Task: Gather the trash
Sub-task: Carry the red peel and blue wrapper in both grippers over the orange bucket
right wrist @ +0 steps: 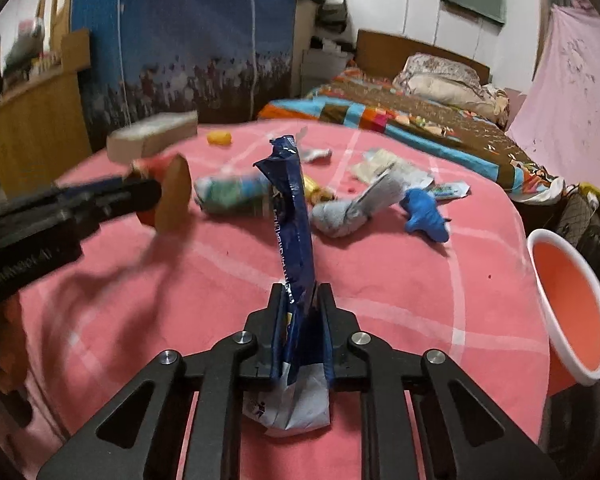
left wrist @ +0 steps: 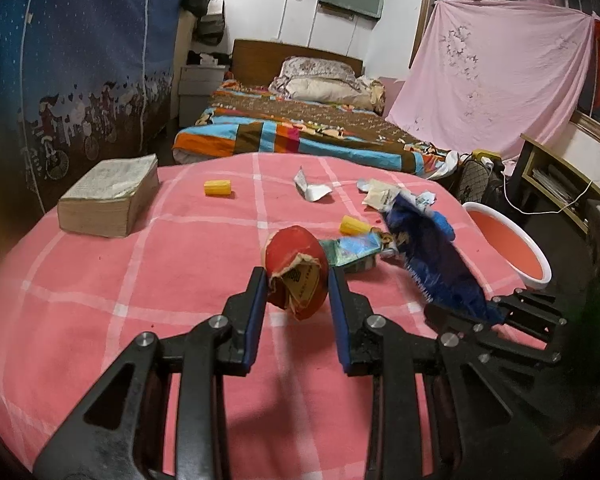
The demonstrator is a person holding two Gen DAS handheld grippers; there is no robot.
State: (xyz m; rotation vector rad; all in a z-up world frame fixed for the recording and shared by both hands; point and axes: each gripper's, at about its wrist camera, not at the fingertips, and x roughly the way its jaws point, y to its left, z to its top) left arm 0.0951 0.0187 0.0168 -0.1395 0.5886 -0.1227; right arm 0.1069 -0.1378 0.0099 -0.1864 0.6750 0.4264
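My left gripper (left wrist: 296, 284) is shut on a crushed red paper cup (left wrist: 298, 268), held just above the pink checked tablecloth (left wrist: 140, 280). From the right wrist view that same left gripper (right wrist: 152, 194) comes in from the left with the red cup (right wrist: 176, 196). My right gripper (right wrist: 300, 304) is shut on a long dark blue wrapper (right wrist: 292, 220) that stands up between the fingers. In the left wrist view the right gripper (left wrist: 484, 314) sits at the right, with the blue wrapper (left wrist: 432, 248) sticking up from it.
Loose trash lies across the cloth: a green wrapper (left wrist: 352, 252), yellow bits (left wrist: 217, 188), white paper (left wrist: 314, 190), a grey wad (right wrist: 340, 216) and a blue wad (right wrist: 424, 216). A thick book (left wrist: 110, 200) lies far left. A pink basin (right wrist: 572, 308) sits beside the right edge.
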